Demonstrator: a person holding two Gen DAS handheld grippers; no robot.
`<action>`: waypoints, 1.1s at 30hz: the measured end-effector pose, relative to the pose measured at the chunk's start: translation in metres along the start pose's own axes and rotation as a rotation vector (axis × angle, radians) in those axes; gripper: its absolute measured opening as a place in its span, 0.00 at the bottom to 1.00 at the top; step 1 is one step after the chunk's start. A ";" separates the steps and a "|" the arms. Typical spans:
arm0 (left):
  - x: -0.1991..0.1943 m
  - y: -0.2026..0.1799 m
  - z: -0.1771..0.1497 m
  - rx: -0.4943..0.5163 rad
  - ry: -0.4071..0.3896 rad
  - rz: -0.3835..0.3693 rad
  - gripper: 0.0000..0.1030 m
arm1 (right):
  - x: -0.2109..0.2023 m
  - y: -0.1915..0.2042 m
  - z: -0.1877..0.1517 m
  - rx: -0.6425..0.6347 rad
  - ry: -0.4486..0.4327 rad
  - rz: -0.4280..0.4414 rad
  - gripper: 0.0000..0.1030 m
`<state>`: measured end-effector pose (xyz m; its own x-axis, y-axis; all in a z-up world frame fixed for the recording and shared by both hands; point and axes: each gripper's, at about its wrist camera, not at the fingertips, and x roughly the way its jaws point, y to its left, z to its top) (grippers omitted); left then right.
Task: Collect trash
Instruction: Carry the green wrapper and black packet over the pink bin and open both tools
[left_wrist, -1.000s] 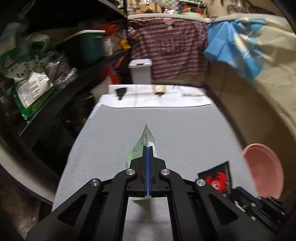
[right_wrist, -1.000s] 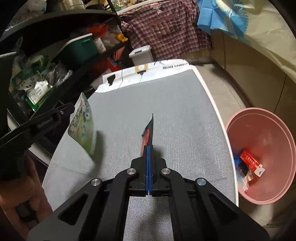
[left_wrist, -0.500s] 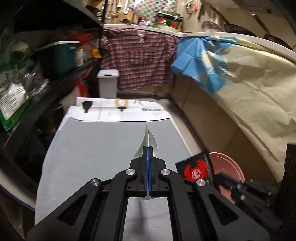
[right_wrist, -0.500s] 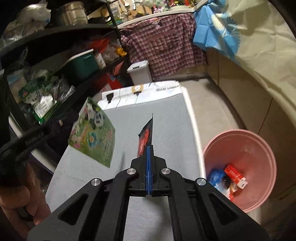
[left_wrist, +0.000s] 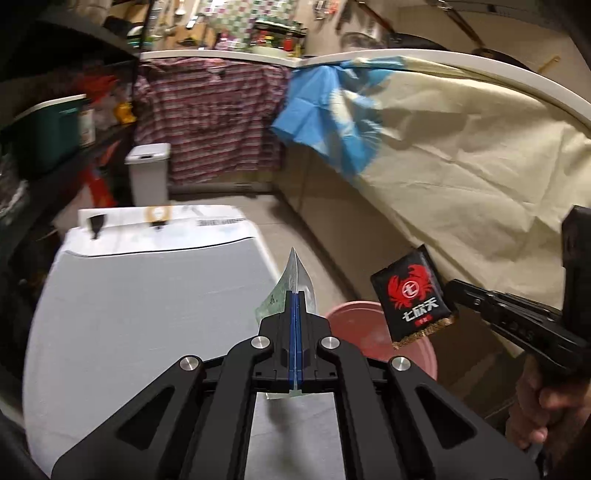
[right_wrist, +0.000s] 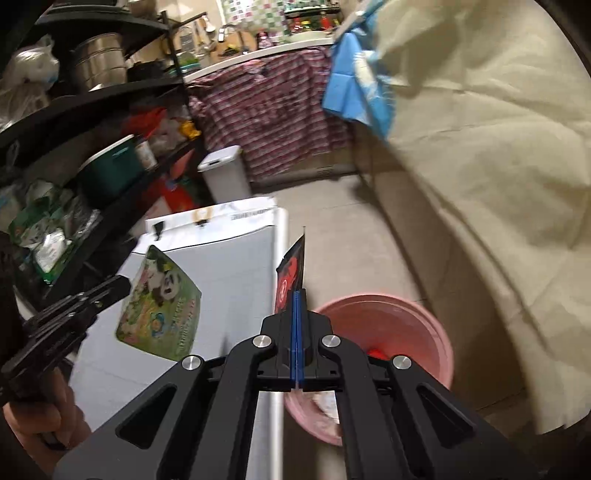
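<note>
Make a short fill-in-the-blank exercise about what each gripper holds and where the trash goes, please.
1. The left gripper is shut on a ____ wrapper with a panda picture.
2. The black packet in the right gripper shows a red ____.
3. The bin on the floor is ____ in colour.

Missing words: green; crab; pink

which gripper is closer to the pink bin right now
Right. The right gripper, shut on the black crab packet, is above the pink bin's near rim. The left gripper, holding the green panda packet, hangs over the table.
</note>
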<state>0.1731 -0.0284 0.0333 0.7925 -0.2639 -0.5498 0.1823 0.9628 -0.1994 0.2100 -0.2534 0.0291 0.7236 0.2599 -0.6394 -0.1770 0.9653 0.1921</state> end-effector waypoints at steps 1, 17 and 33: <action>0.003 -0.009 0.000 0.010 -0.001 -0.028 0.00 | 0.001 -0.006 0.000 0.000 0.005 -0.011 0.00; 0.087 -0.078 -0.018 0.050 0.126 -0.212 0.00 | 0.043 -0.071 -0.023 0.067 0.113 -0.138 0.00; 0.098 -0.068 -0.025 0.052 0.155 -0.165 0.31 | 0.046 -0.082 -0.026 0.104 0.114 -0.169 0.51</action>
<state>0.2236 -0.1212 -0.0267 0.6511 -0.4203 -0.6320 0.3352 0.9063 -0.2574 0.2399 -0.3202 -0.0354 0.6557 0.1018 -0.7481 0.0146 0.9890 0.1474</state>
